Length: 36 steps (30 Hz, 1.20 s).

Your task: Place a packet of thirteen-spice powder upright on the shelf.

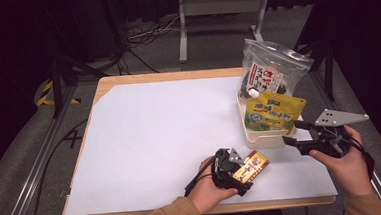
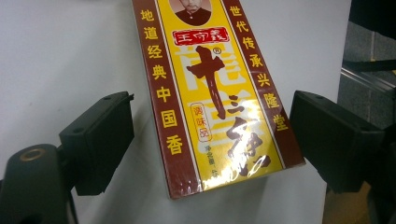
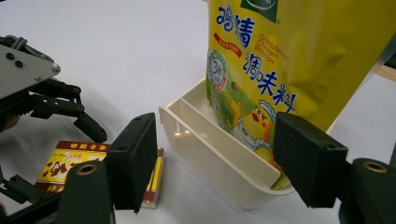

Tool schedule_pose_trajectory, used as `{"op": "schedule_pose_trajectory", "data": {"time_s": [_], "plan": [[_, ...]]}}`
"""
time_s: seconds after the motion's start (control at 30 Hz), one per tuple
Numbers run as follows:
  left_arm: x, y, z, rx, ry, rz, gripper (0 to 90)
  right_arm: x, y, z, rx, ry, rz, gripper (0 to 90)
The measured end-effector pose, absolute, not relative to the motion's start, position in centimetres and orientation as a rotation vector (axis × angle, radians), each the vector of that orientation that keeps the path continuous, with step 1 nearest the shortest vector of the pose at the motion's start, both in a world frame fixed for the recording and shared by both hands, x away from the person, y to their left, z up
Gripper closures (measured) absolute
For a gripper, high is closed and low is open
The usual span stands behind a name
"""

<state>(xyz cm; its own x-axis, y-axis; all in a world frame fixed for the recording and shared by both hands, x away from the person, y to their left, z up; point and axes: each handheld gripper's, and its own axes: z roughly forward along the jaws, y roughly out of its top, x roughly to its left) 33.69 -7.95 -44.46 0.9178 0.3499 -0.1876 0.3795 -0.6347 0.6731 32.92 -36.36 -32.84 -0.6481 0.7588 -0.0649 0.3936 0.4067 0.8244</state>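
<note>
Flat red-yellow spice box (image 2: 215, 100), glossy, Chinese lettering.

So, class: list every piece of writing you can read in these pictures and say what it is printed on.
Flat red-and-yellow box: "地道经典中国香", "世代传承兴隆堂", "王守义", "十三香", "调味品"; its small print is unreadable.
Yellow pouch in the cream tray: "鸡精", "调味料", "Granulated Chicken Bouillon".
Clear bag: label too small to read.
</note>
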Motion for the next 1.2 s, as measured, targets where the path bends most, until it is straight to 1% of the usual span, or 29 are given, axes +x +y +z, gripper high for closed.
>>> {"op": "schedule_pose_trajectory", "data": {"time_s": [0.07, 0.1, 0.3, 0.43, 0.53, 0.77, 0.97, 1.07, 1.2], "plan": [[33.7, -7.8, -44.4, 2.306, 0.506, -0.075, 23.1, 32.9, -36.3, -32.9, 0.984, 2.235, 1.138, 31.5], [33.7, -7.8, -44.3, 2.314, 0.509, -0.067, 25.5, 32.9, -36.3, -32.9, 0.985, 2.236, 1.139, 31.5], [33.8, -7.6, -44.1, 2.327, 0.502, -0.073, 27.7, 32.9, -36.3, -32.9, 0.986, 2.236, 1.141, 31.5], [33.7, -7.3, -43.8, 2.341, 0.488, -0.053, 30.4, 33.0, -36.2, -33.0, 0.983, 2.242, 1.143, 31.7], [33.7, -6.9, -43.7, 2.332, 0.477, -0.039, 32.3, 33.1, -36.0, -33.1, 0.979, 2.253, 1.149, 33.6], [33.7, -6.0, -43.6, 2.325, 0.45, 0.001, 33.2, 33.1, -35.6, -32.9, 0.978, 2.268, 1.19, 39.0], [33.4, -5.0, -42.7, 2.287, 0.423, 0.019, 33.3, 33.1, -35.3, -32.7, 0.971, 2.284, 1.207, 40.2], [33.1, -4.0, -42.0, 2.267, 0.35, 0.026, 33.3, 33.1, -35.0, -32.6, 0.969, 2.292, 1.212, 40.2], [32.7, -2.9, -41.6, 2.254, 0.313, 0.048, 33.2, 32.9, -34.4, -32.5, 0.962, 2.307, 1.214, 40.9]]}}
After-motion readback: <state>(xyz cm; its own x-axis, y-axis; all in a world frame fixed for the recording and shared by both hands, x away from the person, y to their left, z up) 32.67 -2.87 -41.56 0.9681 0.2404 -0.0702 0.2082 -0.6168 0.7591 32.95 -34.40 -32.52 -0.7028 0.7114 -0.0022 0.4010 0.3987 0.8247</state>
